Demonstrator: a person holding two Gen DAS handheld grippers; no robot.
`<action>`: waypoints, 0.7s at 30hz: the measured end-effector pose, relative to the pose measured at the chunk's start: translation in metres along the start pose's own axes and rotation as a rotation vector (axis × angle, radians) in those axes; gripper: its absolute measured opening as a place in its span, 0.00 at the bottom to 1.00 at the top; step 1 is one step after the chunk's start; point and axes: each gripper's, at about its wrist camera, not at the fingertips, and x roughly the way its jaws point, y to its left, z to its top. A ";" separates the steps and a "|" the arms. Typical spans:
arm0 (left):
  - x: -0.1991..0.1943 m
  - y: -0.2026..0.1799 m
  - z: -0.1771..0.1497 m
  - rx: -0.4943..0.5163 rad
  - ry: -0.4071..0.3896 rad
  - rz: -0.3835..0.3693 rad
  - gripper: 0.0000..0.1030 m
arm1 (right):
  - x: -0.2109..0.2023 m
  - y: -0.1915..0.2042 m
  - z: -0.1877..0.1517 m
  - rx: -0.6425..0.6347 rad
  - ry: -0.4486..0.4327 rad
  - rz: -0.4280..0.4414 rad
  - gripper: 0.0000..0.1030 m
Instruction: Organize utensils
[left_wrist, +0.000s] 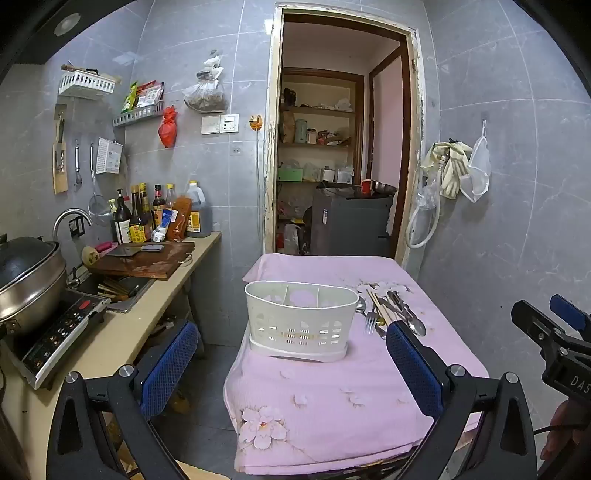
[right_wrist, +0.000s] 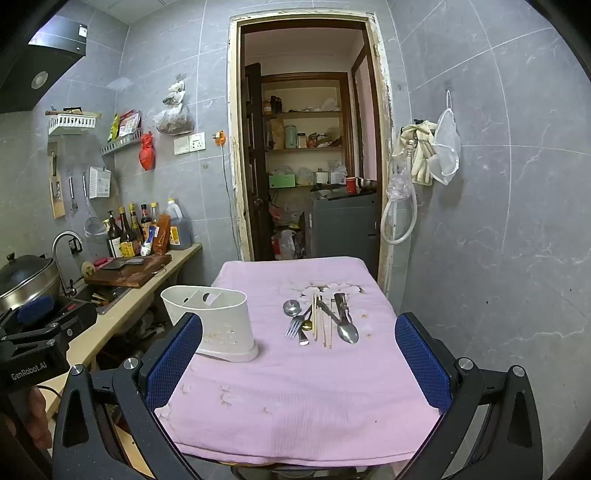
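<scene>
Holding both grippers back from the table, I have the left gripper (left_wrist: 291, 354) spread wide with nothing between its blue pads, and the right gripper (right_wrist: 299, 354) likewise released and empty. The utensils (right_wrist: 321, 319) lie in a loose pile on the pink floral cloth (right_wrist: 295, 406), toward the far right of the table, well apart from either gripper. Just left of them stands the white caddy (right_wrist: 218, 321), upright on its drip base, its divided compartments showing nothing inside from these views.

I judge the metal pieces stiff, smooth and rather slippery: the large spoon (right_wrist: 349, 332), the fork (right_wrist: 295, 325) and the small round spoon (right_wrist: 291, 307) lie flat, so I would pinch each across the narrow handle, not the bowl or tines. The wooden chopsticks (right_wrist: 319, 321) look light and thin, and may roll or scissor apart; mid-length is my pick. Several handles cross each other, so lifting one could drag a neighbour. The caddy seems light plastic and may slide on the soft cloth if nudged.

Readable writing: "GenRobot.AI" on the left gripper's body in the right wrist view, and "DAS" on the right gripper's body in the left wrist view. The bottle labels on the counter are too small to read.
</scene>
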 end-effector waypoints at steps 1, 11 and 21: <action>0.000 0.000 0.000 0.001 0.001 0.002 1.00 | 0.000 0.000 0.000 0.000 -0.007 0.000 0.99; 0.000 0.000 0.000 -0.005 0.001 -0.002 1.00 | -0.001 0.002 -0.003 -0.001 -0.007 -0.001 0.99; 0.000 0.000 0.000 -0.009 0.001 -0.004 1.00 | 0.000 0.001 -0.002 -0.002 -0.008 -0.001 0.99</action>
